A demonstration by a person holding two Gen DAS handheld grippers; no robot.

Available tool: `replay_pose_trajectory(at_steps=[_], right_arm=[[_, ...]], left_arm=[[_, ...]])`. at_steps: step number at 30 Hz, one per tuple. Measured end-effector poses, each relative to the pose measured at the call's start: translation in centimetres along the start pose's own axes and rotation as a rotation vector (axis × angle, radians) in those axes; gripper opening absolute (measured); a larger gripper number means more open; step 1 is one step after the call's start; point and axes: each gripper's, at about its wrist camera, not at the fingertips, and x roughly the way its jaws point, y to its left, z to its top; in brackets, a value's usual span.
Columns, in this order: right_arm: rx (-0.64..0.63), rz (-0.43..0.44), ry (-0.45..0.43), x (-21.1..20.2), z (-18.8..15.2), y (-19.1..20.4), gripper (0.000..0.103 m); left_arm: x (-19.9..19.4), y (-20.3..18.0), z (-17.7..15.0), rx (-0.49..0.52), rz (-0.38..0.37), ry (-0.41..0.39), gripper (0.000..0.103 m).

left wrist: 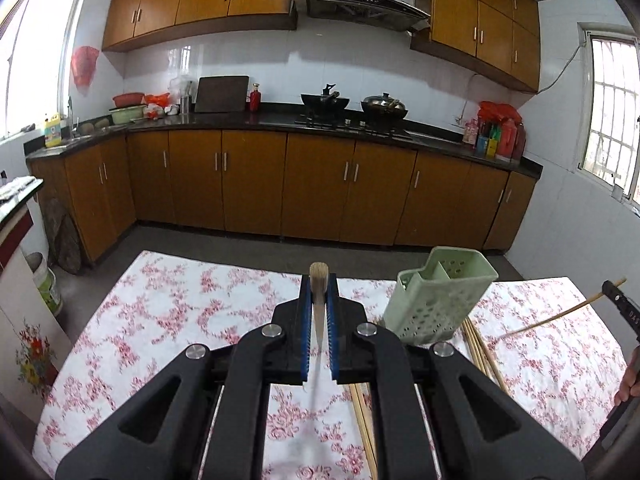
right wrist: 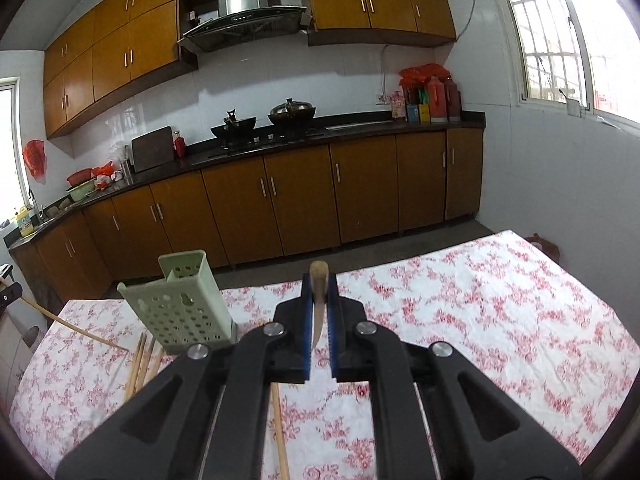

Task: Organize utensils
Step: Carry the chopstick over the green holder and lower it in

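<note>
**Two chopsticks held, holder tilted: miss risk**

Left hand-held gripper (left wrist: 319, 292) is clamped on a chopstick (left wrist: 319, 276); right hand-held gripper (right wrist: 319, 292) is clamped on another (right wrist: 319, 274). Green holder (left wrist: 438, 296) leans on the bench (left wrist: 160, 312), spare chopsticks (left wrist: 482, 356) loose at its near side. Risks: stick pivots in the thin grip, its tip catches the holder's divider, or a knock tips the holder.

Pale green holder (left wrist: 436, 300), tan chopsticks (left wrist: 486, 354), white cloth (left wrist: 180, 320) with red flowers.
</note>
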Motion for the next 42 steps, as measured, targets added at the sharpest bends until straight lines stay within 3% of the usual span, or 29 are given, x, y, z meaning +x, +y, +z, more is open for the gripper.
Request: replay_pose_trajectory(at_steps=[10,17,23,30,37,42], right_arm=[[0.054,0.139,-0.161,-3.0,9.4,2.3,0.007],[0.047,0.223,-0.244,-3.1,12.8,5.9,0.007],[0.048,0.229,-0.206,0.2,11.9,8.1,0.007],[0.041,0.212,-0.11,4.4,9.5,8.8,0.007],[0.031,0.213,-0.067,5.8,8.0,8.9,0.008],[0.032,0.214,-0.062,5.2,7.4,8.7,0.019]], left_arm=[[-3.2,-2.4,7.7,-0.008,-0.076,-0.141,0.007],[-4.5,-6.0,10.7,0.01,-0.124,-0.229,0.007],[-1.2,-7.5,9.6,-0.023,-0.18,-0.158,0.007],[2.9,-8.1,7.2,-0.023,-0.17,-0.048,0.007],[3.8,-7.8,5.7,-0.027,-0.169,0.007,0.007],[3.2,-7.5,5.8,-0.026,-0.172,0.009,0.008]])
